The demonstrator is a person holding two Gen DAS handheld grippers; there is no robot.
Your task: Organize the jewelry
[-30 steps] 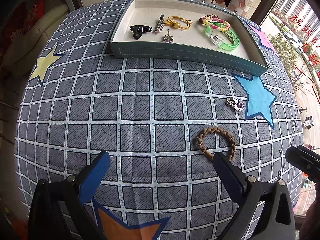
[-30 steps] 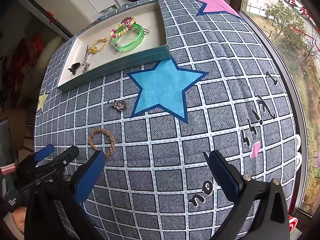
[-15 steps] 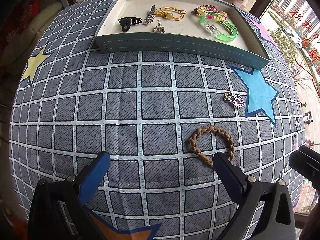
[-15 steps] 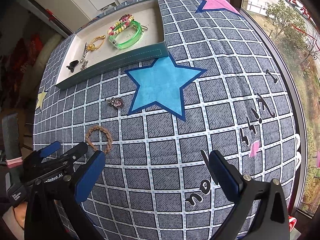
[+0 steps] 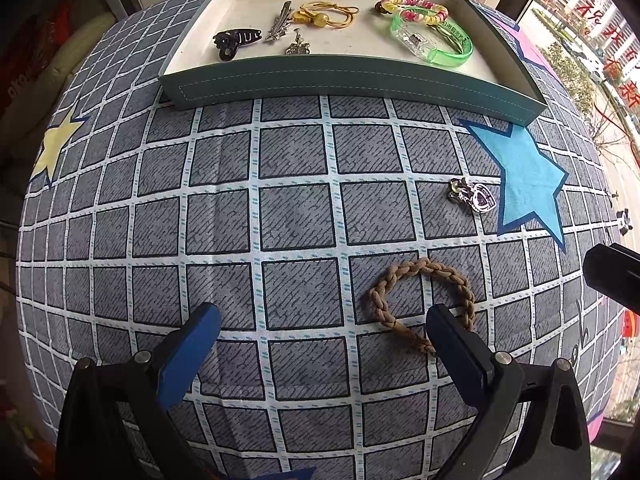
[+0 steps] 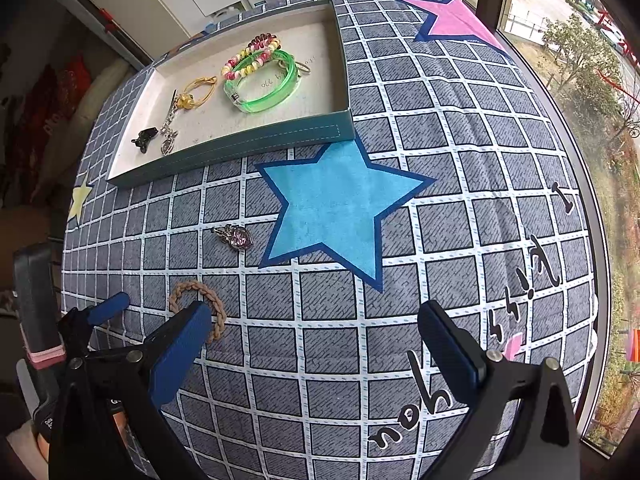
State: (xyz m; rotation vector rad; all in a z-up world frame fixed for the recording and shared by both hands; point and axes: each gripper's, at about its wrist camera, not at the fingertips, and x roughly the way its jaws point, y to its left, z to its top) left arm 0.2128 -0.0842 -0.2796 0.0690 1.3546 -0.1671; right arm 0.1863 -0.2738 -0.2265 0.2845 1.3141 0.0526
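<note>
Tray (image 5: pixel 352 84) at the surface's far edge holds six pieces; braided bracelet (image 5: pixel 420 304) and heart pendant (image 5: pixel 474 197) remain out. Left gripper (image 5: pixel 320 332) and right gripper (image 6: pixel 316 332) both wide, empty.

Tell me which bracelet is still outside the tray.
The brown braided bracelet, lying on the checked cloth by the left gripper. The green bangle and beaded bracelet already sit inside the tray.

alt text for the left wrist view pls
The open left gripper hangs over a checked cloth, its right finger beside a brown braided bracelet. A heart charm lies farther off, before a tray holding more jewelry.
</note>
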